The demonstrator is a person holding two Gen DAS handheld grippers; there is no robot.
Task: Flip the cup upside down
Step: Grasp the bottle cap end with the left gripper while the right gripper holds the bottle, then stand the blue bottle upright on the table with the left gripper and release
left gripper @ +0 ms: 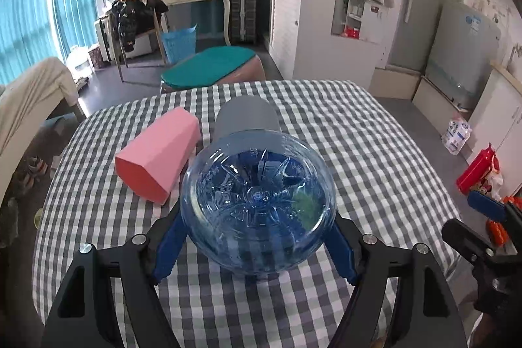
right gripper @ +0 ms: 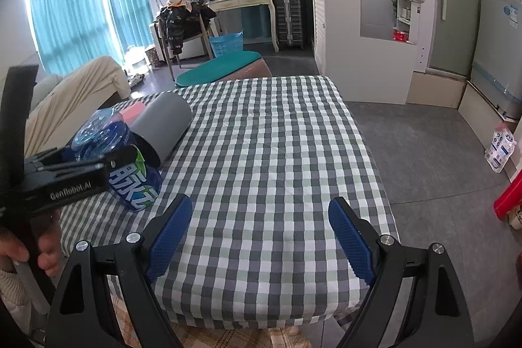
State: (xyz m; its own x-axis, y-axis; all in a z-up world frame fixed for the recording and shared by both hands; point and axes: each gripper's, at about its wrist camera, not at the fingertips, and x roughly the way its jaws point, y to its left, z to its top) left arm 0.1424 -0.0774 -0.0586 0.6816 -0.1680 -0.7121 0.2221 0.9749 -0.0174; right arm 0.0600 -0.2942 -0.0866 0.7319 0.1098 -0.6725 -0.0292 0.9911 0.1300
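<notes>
A clear blue plastic cup (left gripper: 257, 204) lies on its side just above the checked tablecloth, its ribbed bottom facing the left wrist camera. My left gripper (left gripper: 259, 217) is shut on it, one blue finger pressed against each side. From the right wrist view the same blue cup (right gripper: 104, 132) shows at the left, with a printed label. A pink cup (left gripper: 160, 155) lies on its side to the left. A grey cup (left gripper: 248, 116) lies on its side right behind the blue one. My right gripper (right gripper: 261, 199) stands open over the table's near edge, holding nothing.
The table (right gripper: 277, 136) has a grey-and-white checked cloth. A person's hand (right gripper: 19, 250) holds the left gripper's handle. A teal-cushioned stool (left gripper: 212, 67) stands beyond the far edge. A red bottle (left gripper: 476, 168) sits on the floor at right. A bed (left gripper: 32, 93) lies to the left.
</notes>
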